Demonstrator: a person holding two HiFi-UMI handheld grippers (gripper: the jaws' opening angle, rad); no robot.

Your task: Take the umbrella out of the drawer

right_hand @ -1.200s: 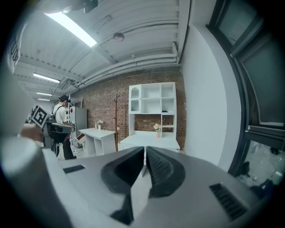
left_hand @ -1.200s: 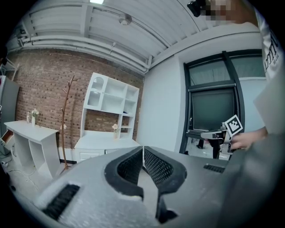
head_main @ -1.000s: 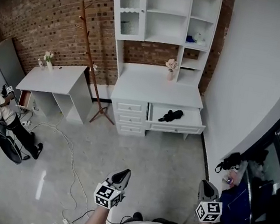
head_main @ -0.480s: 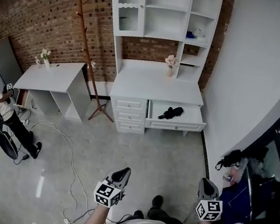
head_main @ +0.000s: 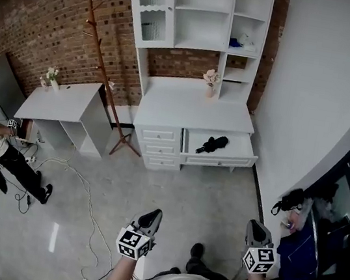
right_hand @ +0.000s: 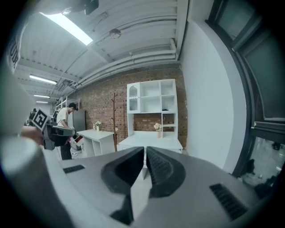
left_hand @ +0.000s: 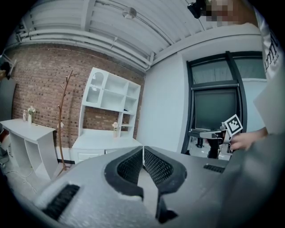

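Clenched and empty, the left claw (head_main: 151, 219) and right claw (head_main: 255, 229) hang low in front of the person, each with its jaws pressed together and nothing between them, as each claw's own view confirms.

A wide stretch of grey floor (head_main: 187, 191) separates them from the white desk (head_main: 193, 111) that stands against the brick wall (head_main: 57, 12), with a shelf unit (head_main: 201, 15) on top. The drawer (head_main: 219, 158) on the right side of the desk is pulled open. Inside it lies the black folded umbrella (head_main: 212, 144), flat on the drawer bottom.

The umbrella is well apart from both claws, straight ahead and roughly between them, so neither is clearly nearer. Its long axis runs mostly side to side along the drawer, with its right end angled a little toward the back. The next move probably calls for walking up to the desk, opening one claw, and closing it across the umbrella's narrow width.
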